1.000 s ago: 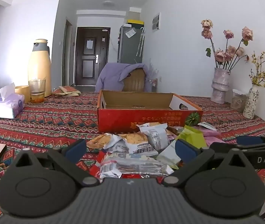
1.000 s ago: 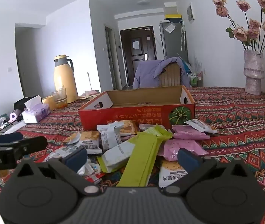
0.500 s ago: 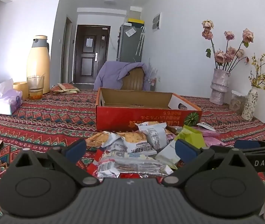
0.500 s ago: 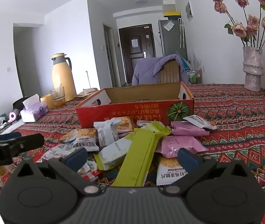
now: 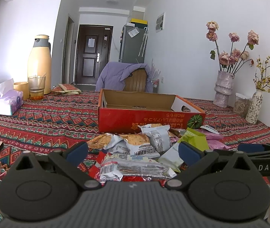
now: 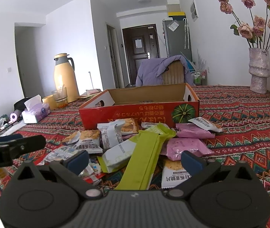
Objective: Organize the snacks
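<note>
Above the snack pile (image 6: 140, 144), both tongs nearer, lower, jaws still wide

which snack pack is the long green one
The lime-green bar pack lying diagonally in the middle of the pile, just ahead of the right gripper. It is long and narrow; the packs around it are short pink, white or grey.

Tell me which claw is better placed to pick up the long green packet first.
Right. The long green packet lies straight ahead between the open right claw fingers. For the left claw, also open, it lies off to the right, behind the silver packet.
</note>
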Available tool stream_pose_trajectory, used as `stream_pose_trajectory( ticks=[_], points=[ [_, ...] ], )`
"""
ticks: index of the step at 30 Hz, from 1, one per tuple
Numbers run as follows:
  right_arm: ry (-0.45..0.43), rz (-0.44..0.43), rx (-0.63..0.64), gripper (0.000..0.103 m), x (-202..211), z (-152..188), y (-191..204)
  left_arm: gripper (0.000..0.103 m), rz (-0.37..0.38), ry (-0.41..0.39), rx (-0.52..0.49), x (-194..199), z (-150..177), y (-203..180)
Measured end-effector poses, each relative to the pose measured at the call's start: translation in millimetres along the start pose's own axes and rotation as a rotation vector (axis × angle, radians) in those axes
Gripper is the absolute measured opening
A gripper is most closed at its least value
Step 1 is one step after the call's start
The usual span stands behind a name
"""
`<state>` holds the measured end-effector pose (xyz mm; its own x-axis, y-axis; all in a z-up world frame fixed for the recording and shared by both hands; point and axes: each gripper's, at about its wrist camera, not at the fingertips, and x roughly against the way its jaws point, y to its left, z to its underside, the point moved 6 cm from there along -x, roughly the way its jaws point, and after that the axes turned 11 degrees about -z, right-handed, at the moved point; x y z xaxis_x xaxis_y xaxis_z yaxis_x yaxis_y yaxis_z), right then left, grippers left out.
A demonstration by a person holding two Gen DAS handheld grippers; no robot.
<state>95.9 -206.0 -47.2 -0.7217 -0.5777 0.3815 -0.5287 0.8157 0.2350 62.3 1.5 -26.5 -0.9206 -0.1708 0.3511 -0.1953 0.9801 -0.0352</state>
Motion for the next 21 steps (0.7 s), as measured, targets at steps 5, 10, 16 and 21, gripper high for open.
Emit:
stream_pose_trajectory(
  ticks=[5, 10, 16, 21],
  points=[
    [0.0, -0.001, 0.001, 0.103, 0.1, 0.0, 0.0, 0.103, 0.003, -0.002, 0.002, 0.7, -0.2, 0.6],
    [-0.001, 0.0, 0.001, 0.103, 0.1, 0.0, 0.1, 0.103, 0.006, -0.001, 0.008, 1.9, -0.4, 1.5],
    [-0.003, -0.003, 0.001, 0.103, 0.8, -0.3, 1.2, 0.103, 0.004, -0.002, 0.008, 2.2, -0.1, 1.6],
    [-0.003, -0.002, 0.003, 0.103, 0.7, -0.3, 1.9, 0.103, 0.004, -0.005, 0.009, 3.6, 0.1, 2.3]
  ],
)
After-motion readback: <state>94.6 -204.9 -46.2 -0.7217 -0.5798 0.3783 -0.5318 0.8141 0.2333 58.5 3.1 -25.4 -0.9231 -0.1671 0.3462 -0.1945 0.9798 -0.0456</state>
